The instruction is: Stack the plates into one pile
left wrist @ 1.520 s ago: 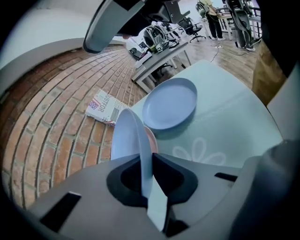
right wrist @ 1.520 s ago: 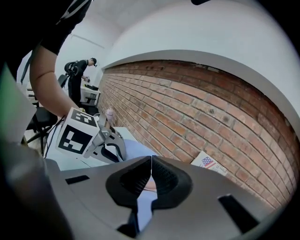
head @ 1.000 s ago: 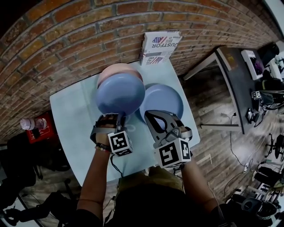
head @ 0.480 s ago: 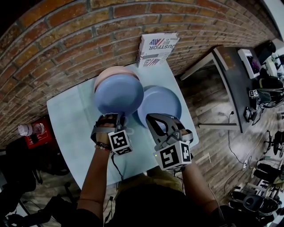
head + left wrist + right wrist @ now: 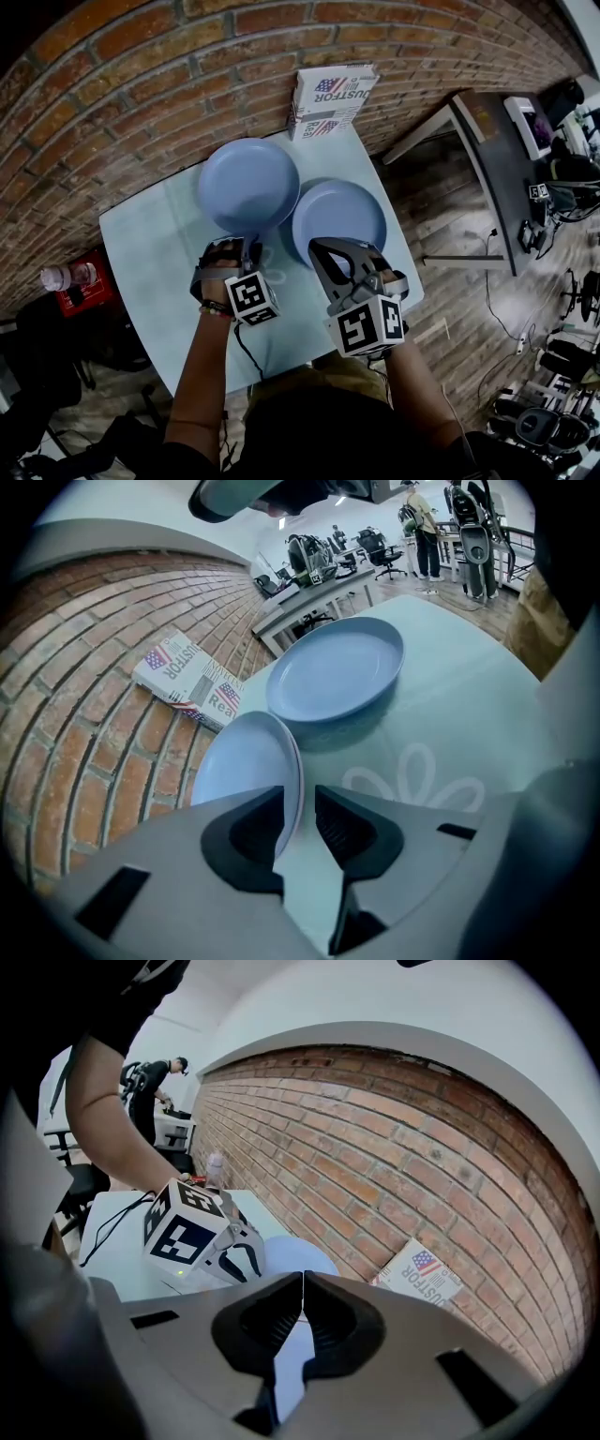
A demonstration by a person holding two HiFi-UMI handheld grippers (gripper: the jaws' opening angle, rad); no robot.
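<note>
I log: left tongs (image 5: 300, 803), just opening, loosely straddle the rim of the far-left pile (image 5: 248, 185); right tongs (image 5: 302, 1288) closed, empty; right plate (image 5: 339, 222) not yet stacked, on the surface (image 5: 159, 253).

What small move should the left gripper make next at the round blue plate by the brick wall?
Probably draw the left gripper straight back: its jaws have just been opening and stand apart around the rim of the round blue plate, which lies flat.

place: office-lab | signs: brick wall (image 5: 112, 84); desks (image 5: 319, 588); office chairs (image 5: 380, 550); wooden floor (image 5: 450, 281)
</note>
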